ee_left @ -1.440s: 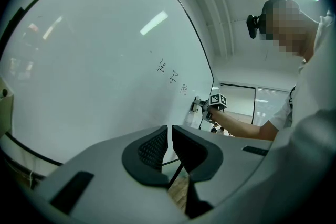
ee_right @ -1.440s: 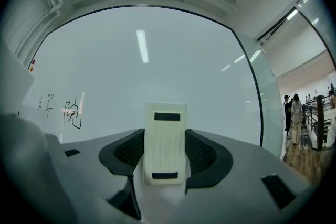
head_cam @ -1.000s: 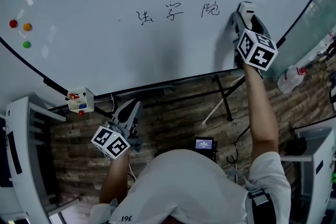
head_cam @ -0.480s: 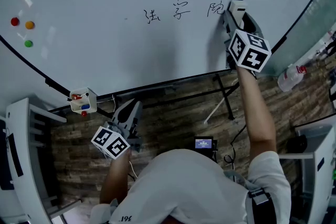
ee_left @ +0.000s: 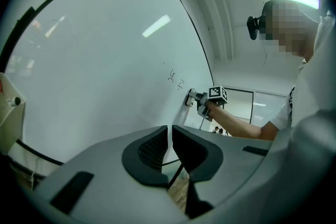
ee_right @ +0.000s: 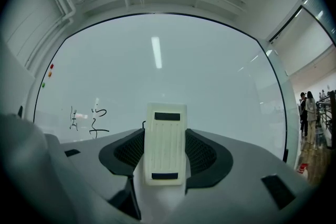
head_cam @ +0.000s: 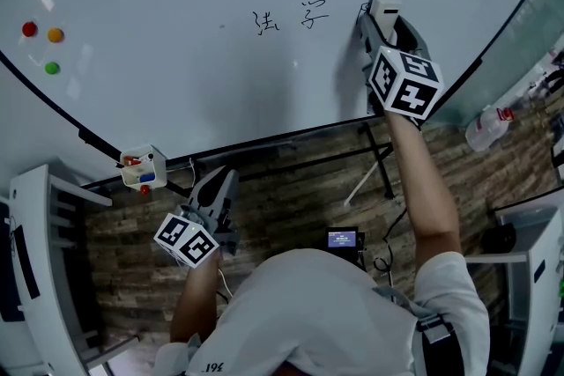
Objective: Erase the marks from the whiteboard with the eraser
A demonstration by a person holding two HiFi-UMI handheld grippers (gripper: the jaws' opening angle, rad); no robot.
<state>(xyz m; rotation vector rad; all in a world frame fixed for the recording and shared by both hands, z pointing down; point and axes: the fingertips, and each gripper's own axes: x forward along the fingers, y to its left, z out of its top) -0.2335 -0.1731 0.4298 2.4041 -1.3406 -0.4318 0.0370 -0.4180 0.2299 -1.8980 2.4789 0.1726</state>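
The eraser [ee_right: 166, 139] is being pinched against the whiteboard [head_cam: 176, 57] by the right gripper [head_cam: 382, 17], the left gripper [ee_left: 169, 145] being held closed and empty; if tilted, marks [head_cam: 291, 16] risk being missed.

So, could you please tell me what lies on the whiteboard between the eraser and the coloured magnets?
In the head view, two handwritten characters sit just left of the eraser; from there to the magnets the whiteboard looks bare.

Open whiteboard [head_cam: 176, 92] left of marks [head_cam: 291, 16]; magnets [head_cam: 42, 44] far left, holder [head_cam: 141, 170] below
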